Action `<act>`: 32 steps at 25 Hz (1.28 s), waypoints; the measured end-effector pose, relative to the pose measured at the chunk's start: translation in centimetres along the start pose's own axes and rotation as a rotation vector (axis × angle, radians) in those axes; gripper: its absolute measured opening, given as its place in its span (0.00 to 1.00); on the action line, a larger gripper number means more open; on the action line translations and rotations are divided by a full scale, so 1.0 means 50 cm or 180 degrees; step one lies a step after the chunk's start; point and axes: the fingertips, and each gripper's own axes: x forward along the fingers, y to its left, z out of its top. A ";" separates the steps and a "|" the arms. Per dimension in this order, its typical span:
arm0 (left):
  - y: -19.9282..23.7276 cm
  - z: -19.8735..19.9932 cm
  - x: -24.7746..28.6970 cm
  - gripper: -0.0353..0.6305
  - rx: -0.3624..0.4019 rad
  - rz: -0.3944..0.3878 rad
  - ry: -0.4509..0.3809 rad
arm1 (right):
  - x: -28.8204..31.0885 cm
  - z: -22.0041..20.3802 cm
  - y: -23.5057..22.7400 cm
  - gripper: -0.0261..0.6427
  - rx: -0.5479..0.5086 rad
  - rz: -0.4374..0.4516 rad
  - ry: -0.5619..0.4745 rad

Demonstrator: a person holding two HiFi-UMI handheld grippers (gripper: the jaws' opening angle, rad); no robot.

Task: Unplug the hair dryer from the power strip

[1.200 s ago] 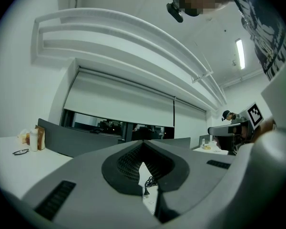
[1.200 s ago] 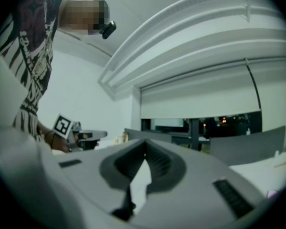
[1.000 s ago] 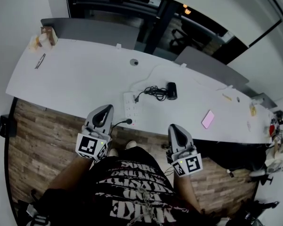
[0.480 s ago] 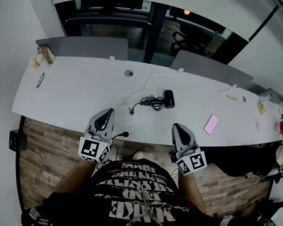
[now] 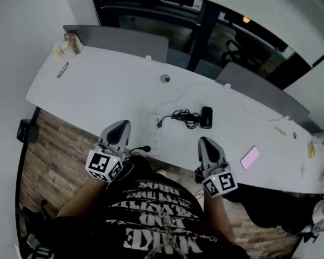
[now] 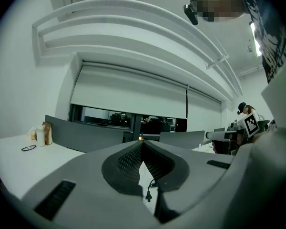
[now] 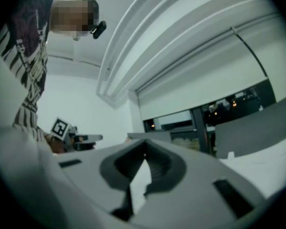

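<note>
Left gripper (image 6: 142,146) first: its ribbed pads are pressed together at the tip with nothing between them, and the right gripper (image 7: 144,157) is the same, jaws closed and empty. Low beneath the left pads a small black plug (image 6: 148,195) on a thin lead peeks through; it's too small to say for sure whether that's the dryer's plug. Out on the white table (image 5: 97,88) the power strip (image 5: 153,133) lies just ahead of the left gripper, near the front edge. The hair dryer (image 5: 206,117) rests on its side further back and to the right, with its cord (image 5: 184,117) bunched in a loose coil between the two and running to the strip. I'd call that plug small, hard and light, held only by socket friction. The strip looks light enough to lift or skate with it, and the cord is limp and no good to pull on. The place to pinch is the plug body's flat sides, with the other gripper pinning the strip. Both hands hold their grippers level at the table's near edge, in front of the torso and well apart. The right one is on the near side of the dryer, with a pink phone (image 5: 250,158) off to its right.
</note>
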 end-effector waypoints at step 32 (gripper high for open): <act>0.037 -0.585 0.189 0.08 0.0328 -0.0597 0.1992 | 0.314 -0.526 0.009 0.24 0.1059 0.1071 0.2038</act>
